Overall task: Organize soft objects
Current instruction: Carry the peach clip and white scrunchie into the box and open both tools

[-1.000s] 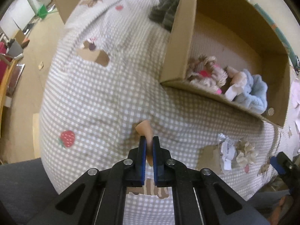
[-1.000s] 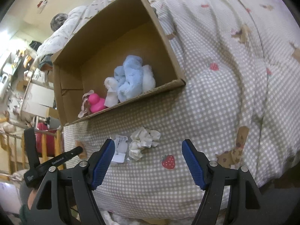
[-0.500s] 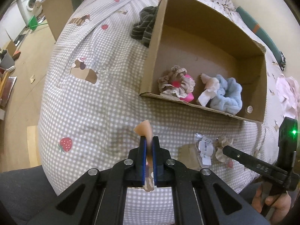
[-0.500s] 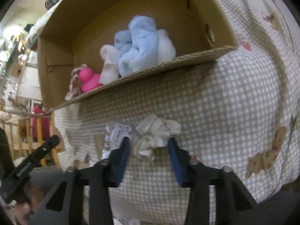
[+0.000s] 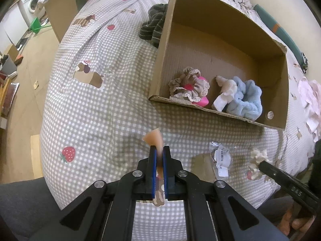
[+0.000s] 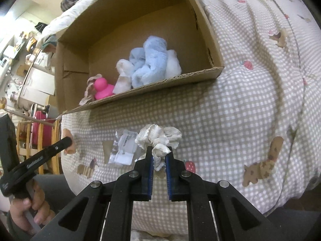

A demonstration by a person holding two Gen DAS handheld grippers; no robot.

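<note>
An open cardboard box (image 5: 220, 40) (image 6: 200, 74) lies on the checked bedcover. Inside it are a beige scrunchie (image 5: 188, 84), a pink duck (image 6: 102, 88) and a fluffy blue scrunchie (image 5: 246, 96) (image 6: 150, 60). My left gripper (image 5: 159, 150) is shut on a small peach soft piece (image 5: 153, 138), held above the cover in front of the box. A white scrunchie (image 6: 158, 138) (image 5: 258, 155) lies on the cover. My right gripper (image 6: 159, 152) is closing its jaws on it, and a fold of it is pinched between the pads.
A clear plastic packet with a label (image 5: 220, 158) (image 6: 124, 148) lies just left of the white scrunchie. A dark striped cloth (image 5: 154, 26) sits behind the box's left wall. The bed's edge drops to the floor (image 5: 26, 80) on the left. A pink cloth (image 5: 309, 92) lies at the right.
My right gripper has come down onto the white scrunchie and its wide jaws have closed around it. The left gripper still holds the peach piece, its view turned more toward the box.
</note>
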